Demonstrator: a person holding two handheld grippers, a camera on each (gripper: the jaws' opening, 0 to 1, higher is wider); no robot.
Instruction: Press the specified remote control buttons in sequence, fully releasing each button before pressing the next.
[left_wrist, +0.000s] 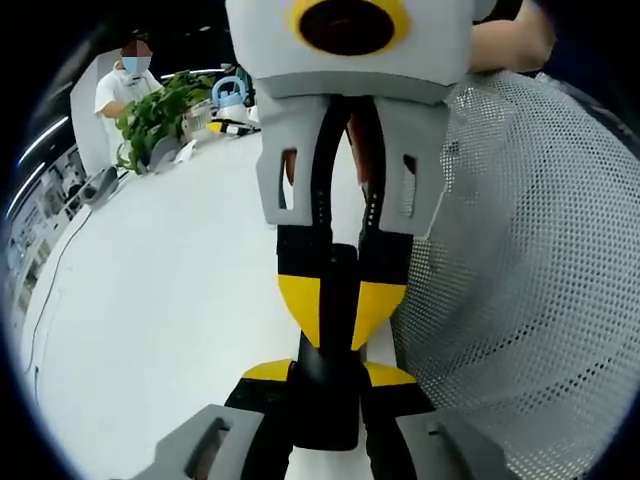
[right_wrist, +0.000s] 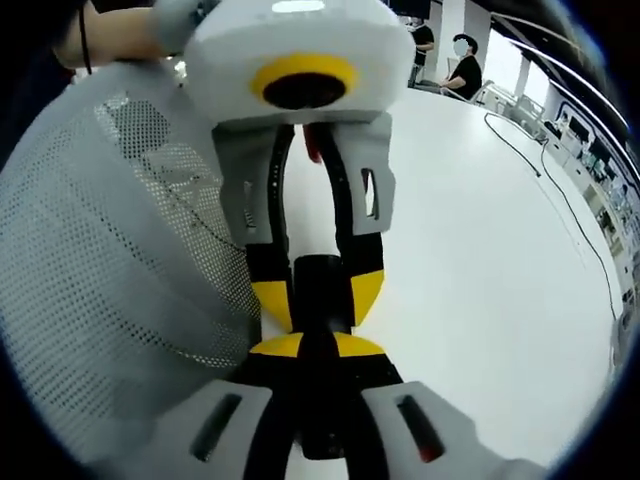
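Both grippers clamp one black remote end to end

In the left gripper view, the left gripper (left_wrist: 328, 385) at the bottom of the frame is closed narrow on the near end of the remote control (left_wrist: 330, 330), while the right gripper (left_wrist: 345, 300) descends from the top and grips the far end. The mirror arrangement appears in the right gripper view. A white mesh basket (left_wrist: 530, 280) fills the right side, with the white table (left_wrist: 150, 330) at left. No buttons are visible; a press from here risks hitting the wrong key or slipping.
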